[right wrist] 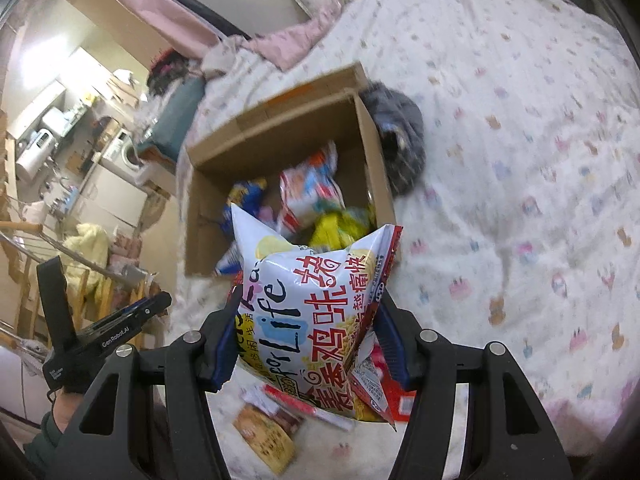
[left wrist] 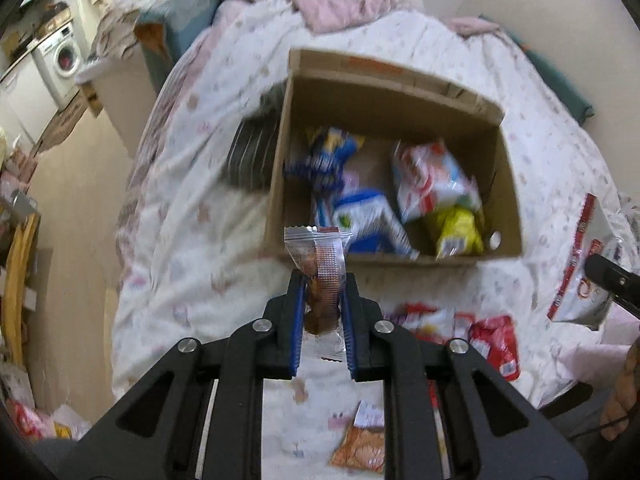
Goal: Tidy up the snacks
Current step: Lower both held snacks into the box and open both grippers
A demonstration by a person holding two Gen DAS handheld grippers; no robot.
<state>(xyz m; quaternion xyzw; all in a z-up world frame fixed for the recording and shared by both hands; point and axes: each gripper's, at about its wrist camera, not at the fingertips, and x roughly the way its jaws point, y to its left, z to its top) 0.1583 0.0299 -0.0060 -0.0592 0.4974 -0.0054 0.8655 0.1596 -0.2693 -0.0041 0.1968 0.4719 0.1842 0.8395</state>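
- Sorting well under way: cardboard box (left wrist: 400, 92) on the bed (left wrist: 192, 216), already holding several packets — a blue-and-white bag (left wrist: 368, 220), a red-and-white bag (left wrist: 432, 184), a yellow bag (left wrist: 460, 232).
- Left to do, judging by the spread: loose packets on the quilt near the tools, among them a red packet (left wrist: 496, 344) and an orange packet (left wrist: 360, 448); likely more hidden under the tools.
- Left tool (left wrist: 323, 304): clamped on a small clear-wrapped snack (left wrist: 320, 272), brown contents between the blue pads, wrapper end sticking up past the tips. Angled steeply down, aimed at the near wall of the box, packet not yet over the opening.
- Right tool (right wrist: 306, 320): pressing on a puffy white chip bag (right wrist: 316, 312) with red characters, jaws standing wide around it, pads denting both sides. Tilted down toward the box, bag top overlapping the near rim in view.
- Both packets held above the quilt, neither in the box yet.
- Dark striped bundle (right wrist: 400, 140) just beside the box's outer wall; too blurred to identify.
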